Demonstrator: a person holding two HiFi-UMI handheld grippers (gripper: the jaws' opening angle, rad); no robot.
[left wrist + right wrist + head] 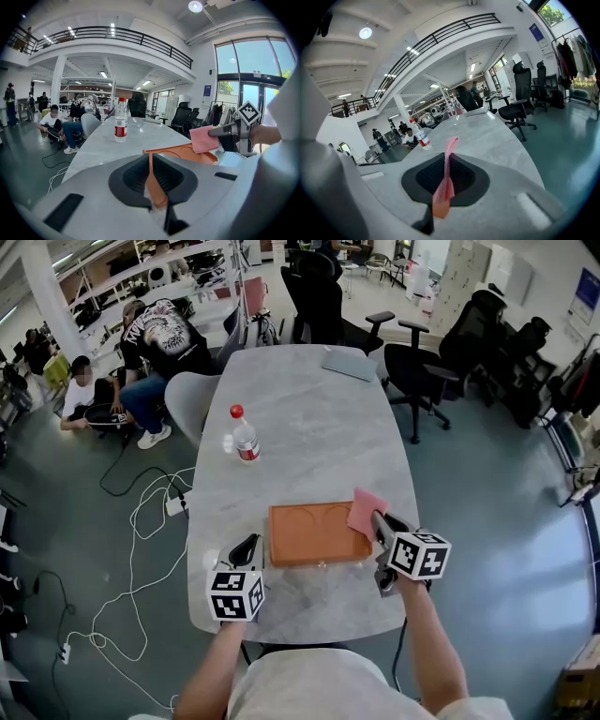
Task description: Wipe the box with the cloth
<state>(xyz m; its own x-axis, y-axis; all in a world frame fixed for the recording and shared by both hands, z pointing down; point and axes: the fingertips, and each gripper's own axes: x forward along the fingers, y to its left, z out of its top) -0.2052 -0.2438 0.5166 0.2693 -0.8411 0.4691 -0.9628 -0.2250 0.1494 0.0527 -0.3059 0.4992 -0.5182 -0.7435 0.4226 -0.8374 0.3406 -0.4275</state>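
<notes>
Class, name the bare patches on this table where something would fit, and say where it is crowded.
Bare: the middle of the table, between the water bottle, closed laptop and orange box. Crowded: the near end, where the left gripper grips the box and the right gripper holds the pink cloth.

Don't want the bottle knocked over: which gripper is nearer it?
Left. The left gripper, shut on the box at its left edge, is directly nearside of the bottle; the right gripper, holding the cloth at the box's right end, lies farther.
</notes>
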